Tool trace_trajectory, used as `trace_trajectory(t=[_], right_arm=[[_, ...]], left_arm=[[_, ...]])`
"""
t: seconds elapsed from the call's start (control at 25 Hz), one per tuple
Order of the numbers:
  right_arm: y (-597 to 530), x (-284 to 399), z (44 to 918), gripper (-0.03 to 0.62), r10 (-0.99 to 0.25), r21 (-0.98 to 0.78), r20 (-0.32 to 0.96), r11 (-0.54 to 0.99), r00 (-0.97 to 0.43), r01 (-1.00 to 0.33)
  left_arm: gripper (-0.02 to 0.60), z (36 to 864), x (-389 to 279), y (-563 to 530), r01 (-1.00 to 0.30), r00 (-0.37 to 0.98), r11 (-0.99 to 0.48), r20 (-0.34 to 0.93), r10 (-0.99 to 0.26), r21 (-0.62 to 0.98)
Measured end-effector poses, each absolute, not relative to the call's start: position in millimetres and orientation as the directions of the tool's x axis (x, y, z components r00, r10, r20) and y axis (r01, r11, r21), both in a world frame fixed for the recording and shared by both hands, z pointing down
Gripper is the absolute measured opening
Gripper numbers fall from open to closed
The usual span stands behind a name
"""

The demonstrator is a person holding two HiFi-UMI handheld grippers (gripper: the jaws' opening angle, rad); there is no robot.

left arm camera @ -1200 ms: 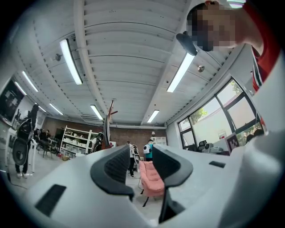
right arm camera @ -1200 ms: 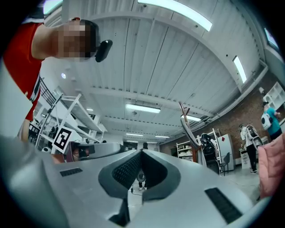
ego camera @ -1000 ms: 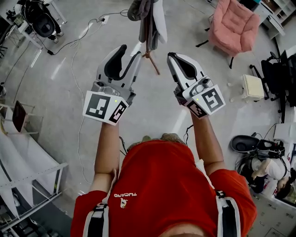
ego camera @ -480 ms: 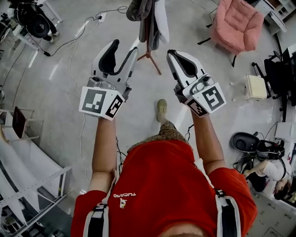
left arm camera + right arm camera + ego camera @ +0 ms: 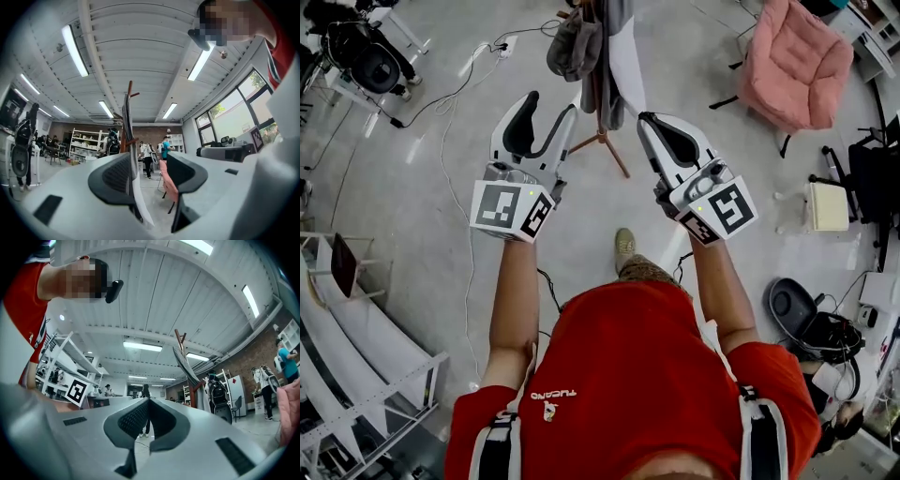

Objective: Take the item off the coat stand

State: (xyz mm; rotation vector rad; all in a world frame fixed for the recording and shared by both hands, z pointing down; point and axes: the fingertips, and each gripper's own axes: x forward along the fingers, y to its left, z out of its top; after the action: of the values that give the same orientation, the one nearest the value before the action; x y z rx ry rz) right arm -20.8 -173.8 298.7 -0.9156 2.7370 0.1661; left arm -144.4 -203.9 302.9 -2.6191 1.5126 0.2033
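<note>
The wooden coat stand [image 5: 601, 98] stands on the floor ahead, with grey garments [image 5: 575, 45] and a white item [image 5: 625, 64] hanging from it. Both grippers are held up short of it and touch nothing. My left gripper [image 5: 548, 106] is to the stand's left, its jaws opening and nothing gripped between them. In the left gripper view the stand's pole [image 5: 128, 115] and the white item [image 5: 137, 192] show far off through the gap of the left gripper [image 5: 149, 159]. My right gripper [image 5: 646, 118] is shut and empty. In the right gripper view the stand [image 5: 181, 341] rises right of the right gripper [image 5: 148, 401].
A pink armchair [image 5: 799, 61] sits at the back right, with a cream stool [image 5: 826, 206] nearer. Cables [image 5: 455, 103] trail over the floor at left, beside black equipment [image 5: 361, 52]. White racks [image 5: 356, 347] line the left edge. People stand far off [image 5: 165, 145].
The left gripper's jaws have spread wider. The person has stepped forward, so the coat stand sits closer and lower in the head view. The right gripper stays shut.
</note>
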Motion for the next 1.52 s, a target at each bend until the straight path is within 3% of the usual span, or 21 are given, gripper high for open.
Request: trace_trajectory(t=[0.48, 1.04, 1.12, 1.28, 1.52], right_arm=[[-307, 14, 303, 0.025, -0.577, 0.012, -0.231, 0.803, -0.783, -0.596], [-364, 25, 308, 0.025, -0.663, 0.007, -0.199, 0.735, -0.722, -0.678], [-365, 25, 310, 0.025, -0.675, 0.008, -0.191, 0.725, -0.713, -0.689], [-363, 24, 314, 0.025, -0.689, 0.013, -0.177, 0.712, -0.703, -0.702], [-359, 24, 309, 0.025, -0.698, 0.01, -0.181, 0.703, -0.693, -0.711]], left_arm=[[0.256, 354, -121, -372, -0.924, 0.375, -0.369, -0.05, -0.926, -0.1], [0.255, 419, -129, -489, -0.94, 0.305, -0.316, 0.098, -0.947, -0.126], [0.218, 426, -131, -496, -0.944, 0.284, -0.298, 0.113, -0.952, -0.139], [0.046, 433, -137, -504, -0.955, 0.244, -0.261, 0.126, -0.961, -0.141], [0.015, 403, -145, -493, -0.962, 0.254, -0.259, 0.062, -0.965, -0.087]])
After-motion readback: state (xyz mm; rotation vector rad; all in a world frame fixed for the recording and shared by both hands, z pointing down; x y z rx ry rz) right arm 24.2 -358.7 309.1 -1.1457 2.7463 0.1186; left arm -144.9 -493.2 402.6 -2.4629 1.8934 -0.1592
